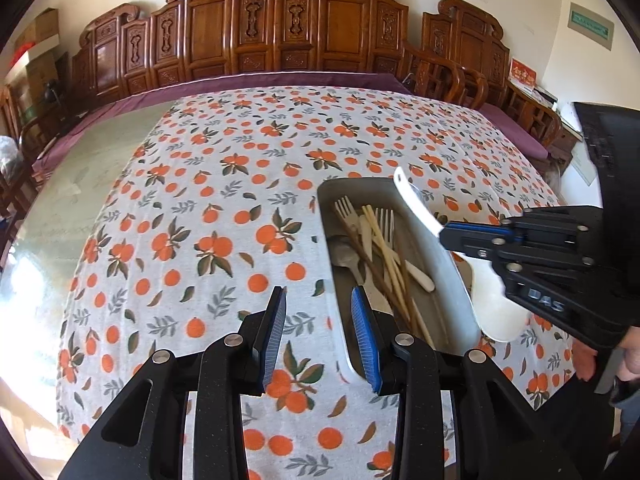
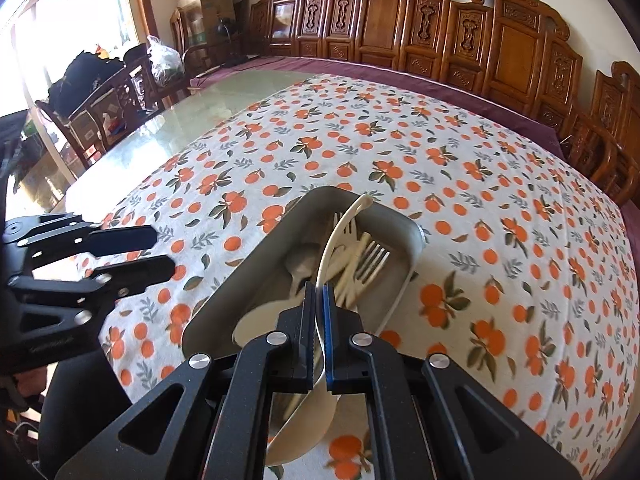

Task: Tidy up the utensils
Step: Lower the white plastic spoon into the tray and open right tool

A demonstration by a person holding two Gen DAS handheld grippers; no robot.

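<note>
A white serving spoon [image 2: 340,240] is pinched at mid-handle between the pressed-together jaws of the right gripper [image 2: 319,300]; its handle tip points up and away over the tray, and its broad bowl hangs below the gripper, close to the lens in the right wrist view. In the left wrist view the same spoon [image 1: 416,204] is seen held above the right-hand wall of the metal tray [image 1: 440,248], with its bowl low beside that wall.

The left gripper [image 1: 320,336] is spread and empty, with only the orange-print tablecloth [image 1: 200,200] and the near left corner of the tray seen between its fingers. No earlier picture is given, so nothing is claimed of its motion.

The tray rests on the cloth-covered worktop and already holds a loose heap: pale forks [image 1: 346,210], chopsticks [image 1: 384,248], a metal spoon [image 1: 346,256] and a cream knife-like piece, overlapping one another.

The step in hand is judged to be the placing of the spoon into the tray. It would be done well if the bowl were first carried clear over the tray wall, since the bowl hangs lower than the grip point and could catch on the rim. The spoon is best aligned lengthwise with the tray, parallel to the chopsticks, and lowered until it is supported before the pinch is released, so that it is not dropped onto the fork tines. The empty gripper could be used to steady the tray, which may slide on the cloth.
</note>
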